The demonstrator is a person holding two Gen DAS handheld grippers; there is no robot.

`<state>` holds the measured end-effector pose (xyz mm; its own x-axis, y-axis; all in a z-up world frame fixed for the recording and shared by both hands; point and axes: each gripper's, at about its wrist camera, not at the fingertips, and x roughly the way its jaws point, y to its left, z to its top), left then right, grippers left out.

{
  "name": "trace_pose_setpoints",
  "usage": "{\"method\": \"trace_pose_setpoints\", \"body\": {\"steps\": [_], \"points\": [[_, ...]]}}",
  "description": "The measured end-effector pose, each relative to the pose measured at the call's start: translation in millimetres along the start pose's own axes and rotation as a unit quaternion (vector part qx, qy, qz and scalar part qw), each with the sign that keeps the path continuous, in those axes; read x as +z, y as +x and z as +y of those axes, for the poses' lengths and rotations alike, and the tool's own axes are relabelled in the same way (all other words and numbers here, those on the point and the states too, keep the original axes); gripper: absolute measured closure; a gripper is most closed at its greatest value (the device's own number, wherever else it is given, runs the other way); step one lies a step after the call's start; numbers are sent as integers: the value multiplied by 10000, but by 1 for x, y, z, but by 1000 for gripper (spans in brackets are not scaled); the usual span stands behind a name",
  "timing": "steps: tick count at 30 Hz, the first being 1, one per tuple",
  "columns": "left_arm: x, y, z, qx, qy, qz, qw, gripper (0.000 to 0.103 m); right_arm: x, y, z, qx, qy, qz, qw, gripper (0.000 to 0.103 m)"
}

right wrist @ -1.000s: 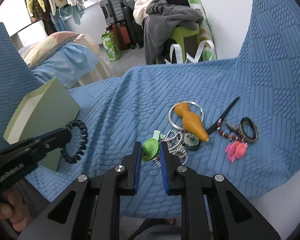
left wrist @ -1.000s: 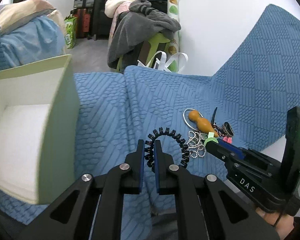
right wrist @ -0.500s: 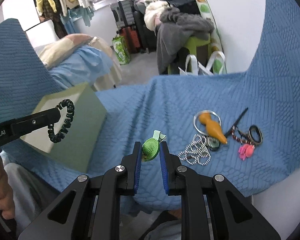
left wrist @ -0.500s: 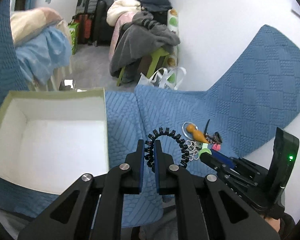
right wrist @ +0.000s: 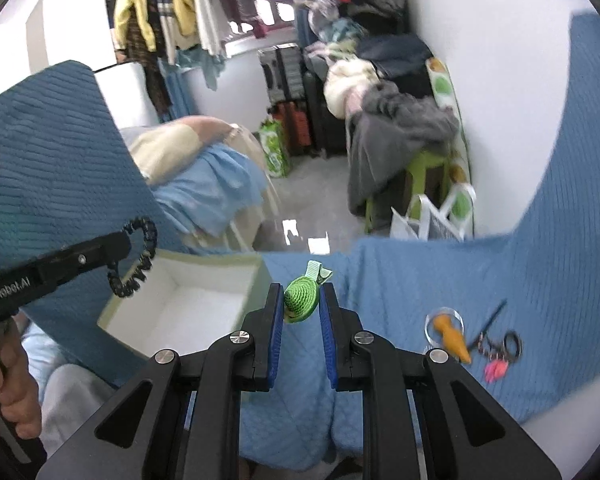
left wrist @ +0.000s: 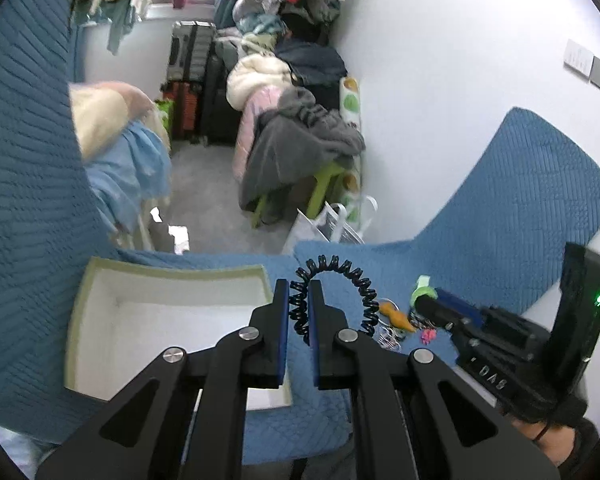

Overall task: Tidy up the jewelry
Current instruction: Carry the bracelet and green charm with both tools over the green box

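Beyond the right gripper [right wrist: 300, 300], blurred trinkets [right wrist: 496, 350] show clearer than leftward.

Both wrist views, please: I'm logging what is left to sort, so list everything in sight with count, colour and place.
Coil hair tie: one, black, clamped in the left gripper.
Hair clip: one, green, clamped in the right gripper.
Box: one, pale green with white inside, open, on the blanket, nothing seen inside.
Carrot charm: one, orange, on the blanket over a ring.
Pink charm: one, on the blanket, right of the carrot charm.
Bead chain: one, silver, on the blanket.
Blanket: one, blue, quilted.
Clothes pile: mixed colours, background.
Left gripper: shut.
Right gripper: shut.
Hand: one, on the left gripper's handle.
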<state>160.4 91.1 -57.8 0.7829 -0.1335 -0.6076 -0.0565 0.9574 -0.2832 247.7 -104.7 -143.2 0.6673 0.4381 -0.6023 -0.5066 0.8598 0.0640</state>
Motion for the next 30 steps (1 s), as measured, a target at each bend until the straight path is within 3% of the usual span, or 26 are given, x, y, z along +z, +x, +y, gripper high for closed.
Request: {"method": "trace_pose_setpoints", "body": {"steps": [7,16,30], "points": [[14,-29,21,83,-85,-367,9993,94,31,-5,39,181,-308,-272,9990,87],[15,-47,67,254,-401,-524,9975,94,39,19,80,517,-589,-130,9968,87],[-28,16,121,726,-657,458,9941,94,-11,95,110,679,-803,1049,9889,87]]}}
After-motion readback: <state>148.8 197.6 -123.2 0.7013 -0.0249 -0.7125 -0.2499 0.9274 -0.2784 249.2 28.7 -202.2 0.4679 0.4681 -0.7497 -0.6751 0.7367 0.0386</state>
